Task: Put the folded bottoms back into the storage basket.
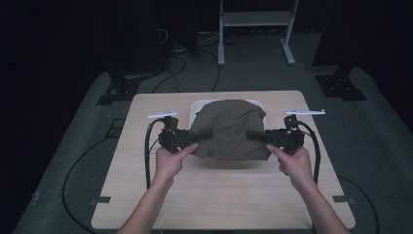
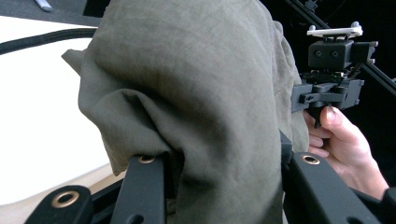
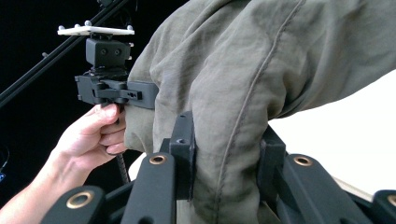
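A: While both hands are holding it up, how is that olive cloth [image 1: 229, 129] handling?

B: It is behaving as soft and light, I would judge. It is sagging and bunching between the two grippers, hanging just above the bench [image 1: 219, 195] and the white tray [image 1: 195, 108] behind it. Nothing about it is looking stiff or fragile, and the coarse weave is probably giving good friction.

A: Where are the fingers taking it?

B: The left gripper [image 1: 203, 136] is pinching a gathered fold at the cloth's left edge, and the right gripper [image 1: 252, 134] is doing the same at the right edge. In the left gripper view the fingers [image 2: 144, 186] are clamping a thick wad of fabric; in the right gripper view the fingers [image 3: 184, 154] are squeezing a fold with a stitched seam [image 3: 247, 102] running through it.

A: Is that a good spot?

B: Probably. A hemmed edge is offering more bulk, so it is less likely to be slipping out than a single layer.

A: Any labels or writing?

B: None that I am seeing; no tag, brand or print is showing on the cloth or the grippers.
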Motion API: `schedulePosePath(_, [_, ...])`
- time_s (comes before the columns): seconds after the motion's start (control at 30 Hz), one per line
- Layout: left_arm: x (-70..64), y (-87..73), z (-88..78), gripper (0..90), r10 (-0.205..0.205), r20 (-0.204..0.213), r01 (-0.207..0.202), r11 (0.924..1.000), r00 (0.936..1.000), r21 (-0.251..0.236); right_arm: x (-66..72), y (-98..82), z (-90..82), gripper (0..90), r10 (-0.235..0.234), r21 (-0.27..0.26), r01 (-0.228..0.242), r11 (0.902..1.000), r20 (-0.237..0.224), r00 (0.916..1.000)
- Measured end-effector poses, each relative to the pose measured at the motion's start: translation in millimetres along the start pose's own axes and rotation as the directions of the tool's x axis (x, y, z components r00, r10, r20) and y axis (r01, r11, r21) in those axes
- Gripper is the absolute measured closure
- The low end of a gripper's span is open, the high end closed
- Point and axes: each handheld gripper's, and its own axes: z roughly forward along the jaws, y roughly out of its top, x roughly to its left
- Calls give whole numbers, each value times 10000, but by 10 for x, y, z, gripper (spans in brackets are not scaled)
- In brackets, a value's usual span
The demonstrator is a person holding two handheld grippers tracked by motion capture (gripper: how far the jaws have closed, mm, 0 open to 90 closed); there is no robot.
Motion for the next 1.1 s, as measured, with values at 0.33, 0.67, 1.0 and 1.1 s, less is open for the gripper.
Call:
schedulePosePath(0.33, [80, 111, 40, 612, -164, -125, 163, 9998, 9998, -119, -40, 157, 53, 668, -16, 73, 14, 10000, 243, 9997])
schedulePosePath(0.67, [170, 180, 89, 613, -323, -134, 318, 9988, 9994, -378, -97, 262, 102, 667, -36, -1, 37, 10000, 425, 9991])
schedulePosePath(1.0, [258, 230, 136, 612, -569, -155, 560, 9970, 9983, -525, -165, 329, 136, 667, 69, -76, -65, 9999, 539, 9985])
schedulePosePath(1.1, [296, 235, 156, 612, -651, -243, 638, 9966, 9976, -526, -189, 343, 166, 667, 28, -33, -26, 10000, 666, 9978])
